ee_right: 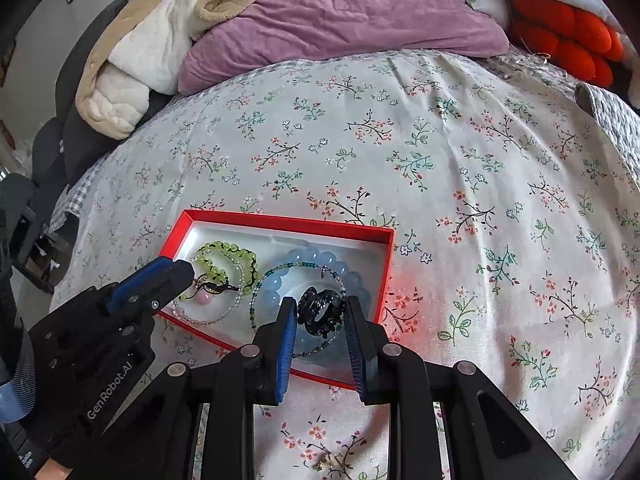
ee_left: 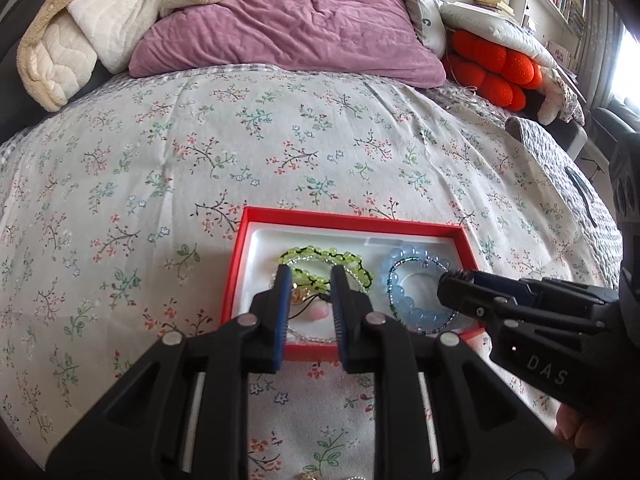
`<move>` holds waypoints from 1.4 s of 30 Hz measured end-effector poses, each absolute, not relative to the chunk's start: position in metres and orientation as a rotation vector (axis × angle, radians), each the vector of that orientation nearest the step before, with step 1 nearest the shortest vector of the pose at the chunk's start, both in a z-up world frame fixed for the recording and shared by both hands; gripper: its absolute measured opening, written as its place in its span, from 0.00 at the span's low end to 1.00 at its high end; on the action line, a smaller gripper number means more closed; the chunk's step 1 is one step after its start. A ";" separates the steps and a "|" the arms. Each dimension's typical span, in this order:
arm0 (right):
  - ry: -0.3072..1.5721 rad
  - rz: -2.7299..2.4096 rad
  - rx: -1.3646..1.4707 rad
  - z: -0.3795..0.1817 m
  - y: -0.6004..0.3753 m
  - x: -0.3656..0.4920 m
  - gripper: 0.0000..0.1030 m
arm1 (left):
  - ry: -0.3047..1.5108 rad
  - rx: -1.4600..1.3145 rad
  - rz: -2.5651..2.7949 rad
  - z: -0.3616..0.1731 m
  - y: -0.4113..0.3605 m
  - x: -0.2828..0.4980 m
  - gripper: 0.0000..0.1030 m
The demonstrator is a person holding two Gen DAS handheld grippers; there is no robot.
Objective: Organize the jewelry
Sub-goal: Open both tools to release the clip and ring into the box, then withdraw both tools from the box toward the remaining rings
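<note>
A red box (ee_left: pixel 352 220) with a white liner lies on the floral bedsheet. Its left half holds green bead bracelets (ee_left: pixel 320 250), a clear bead strand (ee_right: pixel 192 320) and a pink pendant (ee_right: pixel 206 299) on a dark cord. A pale blue bead bracelet (ee_right: pixel 276 280) ringed by a thin teal bead strand fills the right half. My left gripper (ee_left: pixel 312 280) hovers over the green bracelets, jaws apart, and the pendant lies loose below the gap. My right gripper (ee_right: pixel 320 308) is shut on a black coiled bracelet (ee_right: pixel 320 314), just above the blue bracelet.
A purple pillow (ee_left: pixel 288 24), a beige and white blanket (ee_left: pixel 68 40) and a red-orange cushion (ee_left: pixel 492 68) lie at the far end of the bed. Another small piece of jewelry (ee_right: pixel 328 460) rests on the sheet near the bottom edge, in front of the box.
</note>
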State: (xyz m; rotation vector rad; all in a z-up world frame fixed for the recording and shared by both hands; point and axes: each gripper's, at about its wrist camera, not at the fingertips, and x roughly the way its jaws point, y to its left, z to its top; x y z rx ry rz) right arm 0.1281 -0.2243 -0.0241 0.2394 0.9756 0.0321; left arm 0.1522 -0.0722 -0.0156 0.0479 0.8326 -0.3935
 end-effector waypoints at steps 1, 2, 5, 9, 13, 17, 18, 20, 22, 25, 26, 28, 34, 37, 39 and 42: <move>0.981 0.034 0.241 -0.024 -0.225 0.128 0.25 | 0.830 0.050 -0.392 -0.014 -0.072 0.151 0.29; 0.984 0.040 0.243 -0.022 -0.225 0.128 0.26 | 0.828 0.054 -0.389 -0.013 -0.072 0.150 0.36; 0.978 0.062 0.242 -0.018 -0.225 0.125 0.52 | 0.808 0.066 -0.382 -0.007 -0.070 0.145 0.49; 0.935 0.071 0.210 -0.004 -0.222 0.117 0.63 | 0.783 0.076 -0.373 0.003 -0.063 0.136 0.61; 0.914 0.087 0.220 0.006 -0.226 0.109 0.65 | 0.769 0.095 -0.358 0.011 -0.053 0.126 0.73; 0.906 0.080 0.202 0.012 -0.228 0.099 0.72 | 0.783 0.111 -0.334 0.012 -0.042 0.117 0.82; 0.907 0.080 0.202 0.012 -0.229 0.096 0.74 | 0.794 0.114 -0.330 0.011 -0.039 0.115 0.82; 0.907 0.082 0.199 0.014 -0.231 0.089 0.78 | 0.818 0.114 -0.324 0.008 -0.033 0.111 0.83; 0.907 0.083 0.186 0.015 -0.231 0.084 0.81 | 0.842 0.111 -0.314 0.005 -0.026 0.107 0.84; 0.909 0.084 0.160 0.016 -0.231 0.076 0.82 | 0.876 0.100 -0.301 0.001 -0.014 0.102 0.87; 0.911 0.086 0.153 0.016 -0.230 0.073 0.82 | 0.885 0.095 -0.296 -0.001 -0.011 0.100 0.88; 0.916 0.090 0.142 0.016 -0.229 0.067 0.82 | 0.902 0.087 -0.288 -0.002 -0.003 0.097 0.89; 0.932 0.099 0.095 0.014 -0.226 0.054 0.82 | 0.931 0.080 -0.281 -0.004 0.013 0.083 0.90; 0.933 0.109 0.074 0.014 -0.222 0.049 0.82 | 0.936 0.091 -0.283 -0.004 0.018 0.075 0.90; 0.931 0.117 0.059 0.015 -0.219 0.044 0.82 | 0.941 0.100 -0.288 -0.004 0.020 0.071 0.90; 0.930 0.136 0.041 0.016 -0.215 0.038 0.82 | 0.948 0.118 -0.293 -0.006 0.024 0.063 0.91</move>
